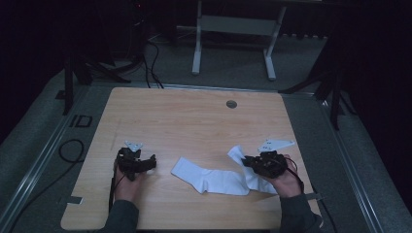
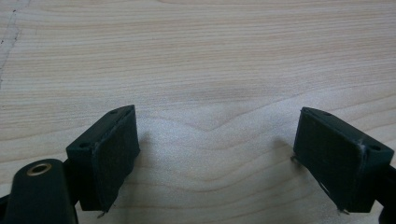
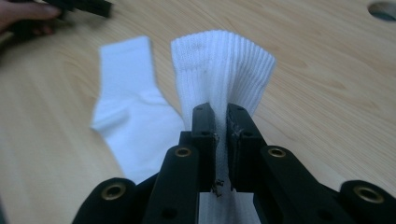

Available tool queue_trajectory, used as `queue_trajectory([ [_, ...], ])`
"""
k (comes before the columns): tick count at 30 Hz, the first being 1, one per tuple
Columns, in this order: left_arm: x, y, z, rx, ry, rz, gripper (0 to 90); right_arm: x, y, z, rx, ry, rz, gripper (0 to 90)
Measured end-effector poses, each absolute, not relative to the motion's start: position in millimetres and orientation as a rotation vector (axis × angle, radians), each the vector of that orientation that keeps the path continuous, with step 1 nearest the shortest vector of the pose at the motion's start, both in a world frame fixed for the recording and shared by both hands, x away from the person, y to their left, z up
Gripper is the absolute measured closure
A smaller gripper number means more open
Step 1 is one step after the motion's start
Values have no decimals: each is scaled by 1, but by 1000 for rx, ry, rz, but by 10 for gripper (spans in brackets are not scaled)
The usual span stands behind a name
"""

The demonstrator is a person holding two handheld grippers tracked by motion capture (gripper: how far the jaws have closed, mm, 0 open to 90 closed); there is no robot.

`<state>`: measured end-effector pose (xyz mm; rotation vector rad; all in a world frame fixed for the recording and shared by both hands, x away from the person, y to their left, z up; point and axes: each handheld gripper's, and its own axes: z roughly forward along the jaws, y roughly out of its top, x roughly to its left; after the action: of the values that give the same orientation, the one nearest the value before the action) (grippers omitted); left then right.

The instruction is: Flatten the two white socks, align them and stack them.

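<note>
Two white socks lie on the wooden table [image 1: 194,121]. One sock [image 1: 206,177] lies flat near the table's middle front. The other sock [image 1: 239,156] has a ribbed cuff [image 3: 223,70], and my right gripper [image 1: 248,161] is shut on it; in the right gripper view the jaws pinch the fabric [image 3: 221,116] between the pads. The flat sock [image 3: 130,112] lies to its left there. My left gripper [image 1: 151,161] rests on the table to the left of the flat sock, open, with bare wood [image 2: 215,135] between its pads.
A round cable hole [image 1: 231,104] sits near the table's far edge. Table legs [image 1: 197,48] and cables [image 1: 150,63] stand on the floor beyond. A black cable loop [image 1: 70,150] lies left of the table.
</note>
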<state>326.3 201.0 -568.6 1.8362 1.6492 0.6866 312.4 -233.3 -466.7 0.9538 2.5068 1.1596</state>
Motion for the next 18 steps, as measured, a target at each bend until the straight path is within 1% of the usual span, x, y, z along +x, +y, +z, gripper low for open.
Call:
queue_trajectory([
  [2, 326, 201, -569, 1836, 1649, 687, 140, 305, -227, -461, 913, 2510, 1170, 826],
  [6, 326, 201, -569, 1837, 1649, 687, 140, 301, -224, -455, 892, 2506, 1186, 826],
  [13, 326, 201, -569, 1833, 1650, 687, 140, 294, -223, -434, 839, 2478, 1232, 826],
  [16, 326, 201, -569, 1835, 1649, 687, 140, 290, -226, -412, 794, 2439, 1297, 826],
  [18, 326, 201, -569, 1833, 1650, 687, 140, 288, -224, -406, 776, 2436, 1331, 826],
])
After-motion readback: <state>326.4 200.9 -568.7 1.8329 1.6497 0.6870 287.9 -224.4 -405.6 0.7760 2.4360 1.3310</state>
